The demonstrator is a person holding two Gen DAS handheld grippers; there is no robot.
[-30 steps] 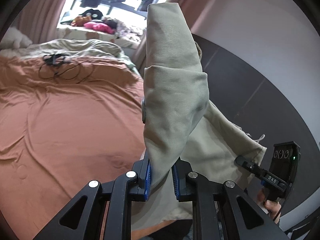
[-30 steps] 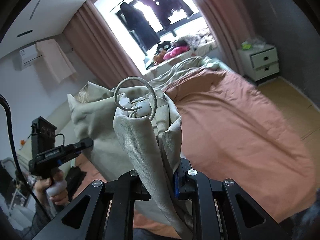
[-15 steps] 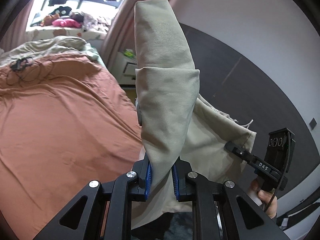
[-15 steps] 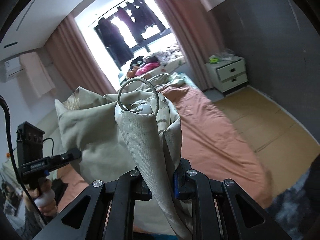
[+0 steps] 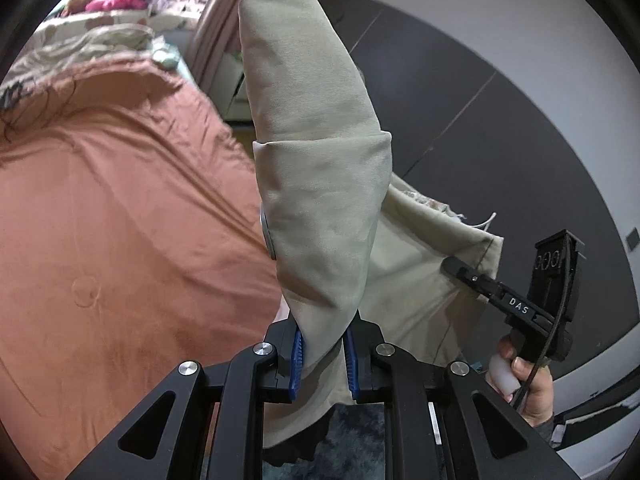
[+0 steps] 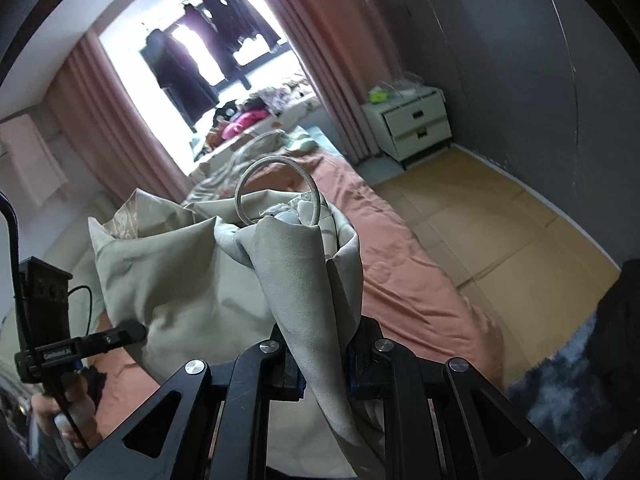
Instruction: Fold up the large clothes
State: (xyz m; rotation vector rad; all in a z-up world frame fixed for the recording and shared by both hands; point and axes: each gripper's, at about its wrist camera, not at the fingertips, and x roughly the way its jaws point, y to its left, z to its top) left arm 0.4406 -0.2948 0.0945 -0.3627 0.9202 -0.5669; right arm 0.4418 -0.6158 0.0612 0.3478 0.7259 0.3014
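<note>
A large beige-green cloth [image 5: 324,184] hangs in the air between both grippers, beside the bed. My left gripper [image 5: 323,354] is shut on one bunched edge of it, the fabric standing up in a cone between the blue pads. My right gripper [image 6: 322,364] is shut on another bunched edge [image 6: 308,280], where a pale ring [image 6: 276,188] sticks up from the fabric. The right gripper also shows in the left wrist view [image 5: 460,268], clamped on the cloth's far corner. The left gripper shows in the right wrist view [image 6: 128,330], at the cloth's left side.
A bed with a rust-orange cover [image 5: 120,220] lies to the left and below. A white nightstand [image 6: 412,124] stands by pink curtains [image 6: 320,52] and the window. Dark grey wall [image 5: 500,120] is on the right, wood floor [image 6: 500,232] and a dark rug [image 6: 560,380] below.
Both grippers have swung to the right with the cloth held, so the bed has slid left in view and the wall, nightstand and floor have come into view. The grips have not changed.
</note>
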